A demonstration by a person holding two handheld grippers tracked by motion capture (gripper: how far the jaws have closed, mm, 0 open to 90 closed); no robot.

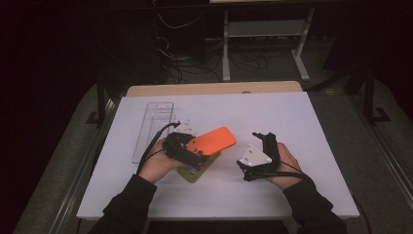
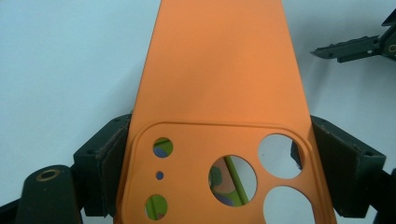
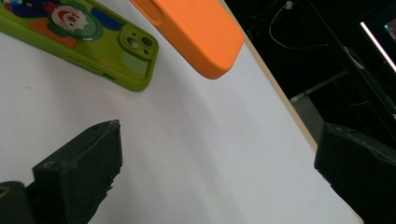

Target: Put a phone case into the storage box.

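At the near edge of the white table (image 1: 292, 195), two dark sleeves and two hands, each with a hand-held gripper. Near left: left gripper (image 1: 187, 146), jaws clamped on the camera end of an orange phone case (image 1: 214, 140), pads (image 2: 109, 161) pressing both long edges beside the raised lens block. Near right: right gripper (image 1: 260, 141), jaws spread wide with nothing between them, resting on the table, well apart from the case.

Handling, as a judgement: light, thin, probably a flexible shell, so likely to bow or twist if squeezed hard across its width; matte surface, so probably not very slippery. Best hold at the long side walls near a corner, where the rim is stiffest, as now; free far end available for the second gripper.

Looks: plain bright orange back, rounded corners, a raised square with three large round lens openings and several small holes. Held above the table, tilted, reaching right and away from the left hand.

Directly beneath it, flat on the table: a green phone case (image 3: 93, 51) with a cartoon print, glimpsed through the orange case's openings.

Farther off, left: a clear plastic tray (image 1: 153, 129), long and narrow, lying lengthwise. Beyond the white surface, a wooden edge (image 1: 214, 88) and dark floor with cables.
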